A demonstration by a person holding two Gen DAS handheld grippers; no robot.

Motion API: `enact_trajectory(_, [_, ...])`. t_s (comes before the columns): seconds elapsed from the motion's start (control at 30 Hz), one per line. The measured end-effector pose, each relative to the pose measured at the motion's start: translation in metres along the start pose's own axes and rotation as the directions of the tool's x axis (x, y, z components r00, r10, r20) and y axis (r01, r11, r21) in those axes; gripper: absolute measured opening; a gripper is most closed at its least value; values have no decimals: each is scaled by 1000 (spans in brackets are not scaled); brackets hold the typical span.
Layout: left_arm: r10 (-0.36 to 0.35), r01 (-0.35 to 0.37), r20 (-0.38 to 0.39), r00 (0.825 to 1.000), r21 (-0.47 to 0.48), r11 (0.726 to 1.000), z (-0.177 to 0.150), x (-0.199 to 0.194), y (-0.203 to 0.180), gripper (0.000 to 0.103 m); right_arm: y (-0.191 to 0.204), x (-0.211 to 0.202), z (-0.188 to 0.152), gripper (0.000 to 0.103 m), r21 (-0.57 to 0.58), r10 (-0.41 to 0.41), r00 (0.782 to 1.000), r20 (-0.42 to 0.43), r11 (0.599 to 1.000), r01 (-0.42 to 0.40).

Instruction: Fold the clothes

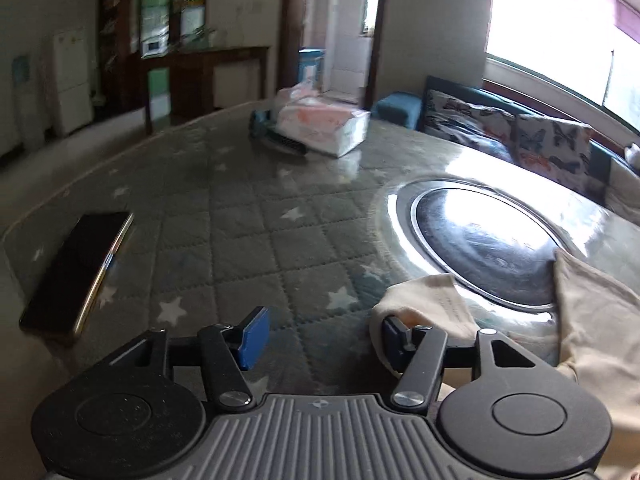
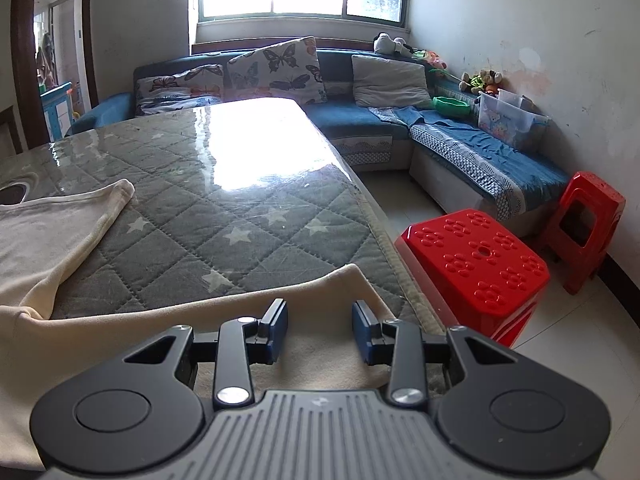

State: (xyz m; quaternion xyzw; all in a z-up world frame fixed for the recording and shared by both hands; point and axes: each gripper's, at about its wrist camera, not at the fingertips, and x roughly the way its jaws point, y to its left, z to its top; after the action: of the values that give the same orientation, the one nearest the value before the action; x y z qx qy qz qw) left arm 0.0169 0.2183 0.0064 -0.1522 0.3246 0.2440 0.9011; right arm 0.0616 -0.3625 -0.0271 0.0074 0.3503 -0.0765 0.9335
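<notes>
Left gripper (image 1: 322, 340) and right gripper (image 2: 320, 330) both released over cream garment (image 2: 48, 240), no legible writing

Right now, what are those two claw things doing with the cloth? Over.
Left hand-held gripper open, one finger at cream garment edge. Right hand-held gripper open over garment, nothing gripped. Phone lies left, clear of cloth.

Phone (image 1: 76, 272), tissue pack (image 1: 324, 124), red stools (image 2: 476, 268).

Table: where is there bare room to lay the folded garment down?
Free: the quilted stretch between the phone, the tissue pack and the round inset; also the table beyond the cream garment toward the sofa. Crowded: the near edge under both open grippers.
</notes>
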Motion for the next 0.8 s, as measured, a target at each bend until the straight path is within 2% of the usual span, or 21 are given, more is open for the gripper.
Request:
enact_trajectory(0.1, [23, -27, -40, 999, -108, 994, 2, 7, 15, 63, 1, 0, 1, 34, -2, -5, 1000, -4, 1000, 5])
enact_trajectory(0.2, [56, -63, -46, 997, -167, 984, 3, 10, 28, 63, 1, 1, 2, 34, -3, -7, 1000, -6, 1000, 7])
enact_trajectory(0.3, [137, -141, -36, 990, -191, 971, 5, 12, 38, 63, 3, 1, 2, 34, -5, -14, 1000, -7, 1000, 14])
enact_trajectory(0.37, [152, -157, -38, 988, -199, 967, 7, 14, 46, 63, 4, 2, 2, 34, -7, -21, 1000, -8, 1000, 21])
enact_trajectory(0.43, [149, -151, -25, 989, -166, 975, 7, 10, 44, 63, 4, 2, 3, 35, -11, -22, 1000, -8, 1000, 22])
enact_trajectory(0.53, [83, -82, 7, 997, -74, 994, 3, 1, 31, 63, 5, 2, 4, 35, -14, -24, 1000, -12, 1000, 24])
enact_trajectory(0.63, [-44, 43, 27, 999, 46, 998, -4, -10, 6, 63, 8, 0, 5, 36, -31, -24, 1000, -13, 999, 23])
enact_trajectory(0.7, [-150, 144, 31, 988, 141, 980, -12, -20, -15, 63, 13, -5, 6, 36, -45, -5, 1000, -13, 999, 5])
enact_trajectory(0.73, [-211, 201, 29, 977, 189, 961, -17, -26, -25, 63, 15, -7, 6, 36, -53, 7, 1000, -11, 999, -7])
enact_trajectory(0.8, [-338, 323, 5, 941, 276, 905, -27, -37, -45, 63, 21, -15, 6, 36, -66, 45, 999, -8, 997, -46])
